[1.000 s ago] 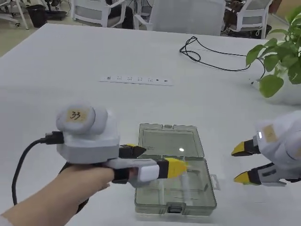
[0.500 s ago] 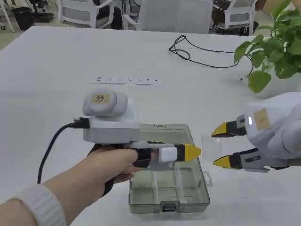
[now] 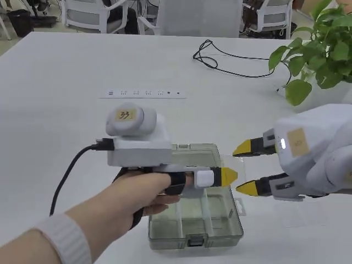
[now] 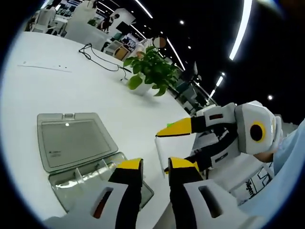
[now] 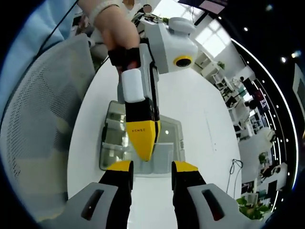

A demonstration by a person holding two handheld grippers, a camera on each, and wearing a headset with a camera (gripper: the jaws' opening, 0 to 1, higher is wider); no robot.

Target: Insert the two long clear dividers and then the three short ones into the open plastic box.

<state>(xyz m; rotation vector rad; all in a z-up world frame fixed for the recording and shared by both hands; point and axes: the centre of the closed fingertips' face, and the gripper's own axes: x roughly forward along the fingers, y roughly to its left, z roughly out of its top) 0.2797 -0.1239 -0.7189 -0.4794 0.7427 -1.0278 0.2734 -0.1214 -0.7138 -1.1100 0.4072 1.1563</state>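
Note:
The open clear plastic box [image 3: 237, 219] lies on the white table with its lid [image 4: 71, 143] flat behind it. Two clear strips [image 3: 204, 204] stand inside it. My left gripper [image 3: 230, 176] hovers over the box's right side, shut on a small clear divider [image 3: 234, 164] that sticks out past its yellow tip. My right gripper [image 3: 246, 168] faces it from the right, open, with one finger above the divider and one below, neither touching. The right gripper view shows the left gripper [image 5: 144, 152] with the divider [image 5: 164, 157] at its tip above the box [image 5: 112, 143].
A white power strip [image 3: 144, 94] lies mid-table. A black cable [image 3: 220, 60] coils farther back. A potted plant [image 3: 316, 55] stands at the right edge. Chairs line the far side. The left gripper's black cord [image 3: 71, 170] trails to the left.
My left gripper has lifted from the box and moved right, bringing the clear divider. My right gripper has moved in from the right, so its open fingers now flank the divider.

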